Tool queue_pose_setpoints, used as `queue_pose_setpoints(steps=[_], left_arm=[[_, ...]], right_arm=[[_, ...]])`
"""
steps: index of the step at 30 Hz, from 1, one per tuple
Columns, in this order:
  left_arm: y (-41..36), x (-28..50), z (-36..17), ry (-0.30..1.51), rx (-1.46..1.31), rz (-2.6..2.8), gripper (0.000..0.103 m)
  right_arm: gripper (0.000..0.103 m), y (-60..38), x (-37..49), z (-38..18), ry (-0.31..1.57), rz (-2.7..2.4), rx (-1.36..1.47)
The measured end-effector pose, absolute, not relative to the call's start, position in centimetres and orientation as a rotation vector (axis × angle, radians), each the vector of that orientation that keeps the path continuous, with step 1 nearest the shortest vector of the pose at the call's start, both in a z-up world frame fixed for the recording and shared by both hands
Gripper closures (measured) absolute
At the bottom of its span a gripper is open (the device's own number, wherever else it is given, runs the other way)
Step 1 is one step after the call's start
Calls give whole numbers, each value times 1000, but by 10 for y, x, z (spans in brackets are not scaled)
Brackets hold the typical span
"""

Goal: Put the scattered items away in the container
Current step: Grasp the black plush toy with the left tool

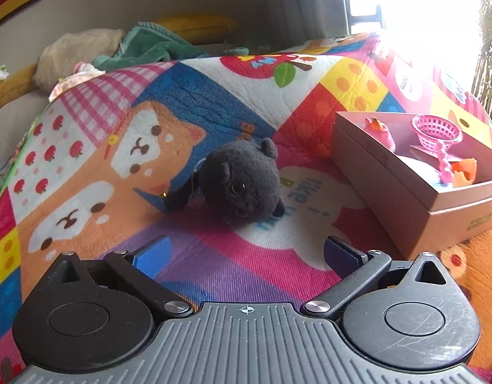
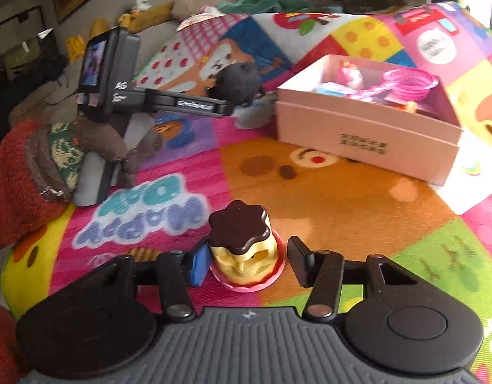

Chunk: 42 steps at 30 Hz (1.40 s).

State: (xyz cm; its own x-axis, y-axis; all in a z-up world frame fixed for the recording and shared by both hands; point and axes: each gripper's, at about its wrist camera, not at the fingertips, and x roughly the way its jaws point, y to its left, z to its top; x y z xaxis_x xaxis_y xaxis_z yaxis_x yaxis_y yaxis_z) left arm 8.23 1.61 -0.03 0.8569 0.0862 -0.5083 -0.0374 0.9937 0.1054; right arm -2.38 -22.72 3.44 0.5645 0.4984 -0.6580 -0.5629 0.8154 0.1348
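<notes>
- Scattered items are down to two on the quilted play mat (image 1: 214, 102): a black plush toy (image 1: 242, 180) and a toy pudding cake (image 2: 242, 244).
- Left wrist view: the plush toy lies on its side on the mat, ahead of the left tool (image 1: 246, 256) and clear of it. The tool's jaws stand wide apart with nothing between them, likely lined up toward the plush for a later pick.
- Same view: the pink box (image 1: 390, 185) sits to the right, its top off, with a pink toy basket (image 1: 436, 132) and other small toys already inside.
- Right wrist view: the pudding cake stands upright on the mat between the fingers of the right tool (image 2: 246, 260). The blue pad (image 2: 199, 265) seems to touch its side; the other finger is just beside it with a small gap, so the jaws are apart, judged to be closing for a grasp.
- Same view: the box lies beyond, well apart from the cake, so the cake would need carrying over its wall. The left tool's body reaches toward the plush toy.
</notes>
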Motion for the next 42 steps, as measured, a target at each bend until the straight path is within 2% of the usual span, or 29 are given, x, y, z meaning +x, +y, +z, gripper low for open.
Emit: queue_pose_setpoints(steps=[4,5,7,12,19,21,22,28,32,37,42], left_arm=[[11,116,3,534,105,119,0],[10,126,4,545,105,131,0],[9,141,3,565,97,145,0],[5,160,-3,578,122,172,0],[4,168,-7,574,147,178,0],[3,166,-6,564,160,186,14],[2,166,-6,572,174,187,29],[3,137,4,552,178,121,30],[-8,71,25,491,152,-52,30],[-43,-4,32,527,127,-398,30],[-86,-7,16,532,180,-508,27]], right_arm=[[51,-260,0,32,707,402,-69],[46,-266,4,33,684,370,-66],[19,-276,10,35,616,306,-48],[3,-285,23,33,494,131,18],[0,-293,33,29,511,111,84],[0,-292,35,27,525,107,87],[0,-291,36,26,532,102,89],[0,-297,42,21,580,108,136],[0,-302,46,19,604,86,173],[0,-300,46,18,601,72,160],[0,-301,42,20,587,47,159]])
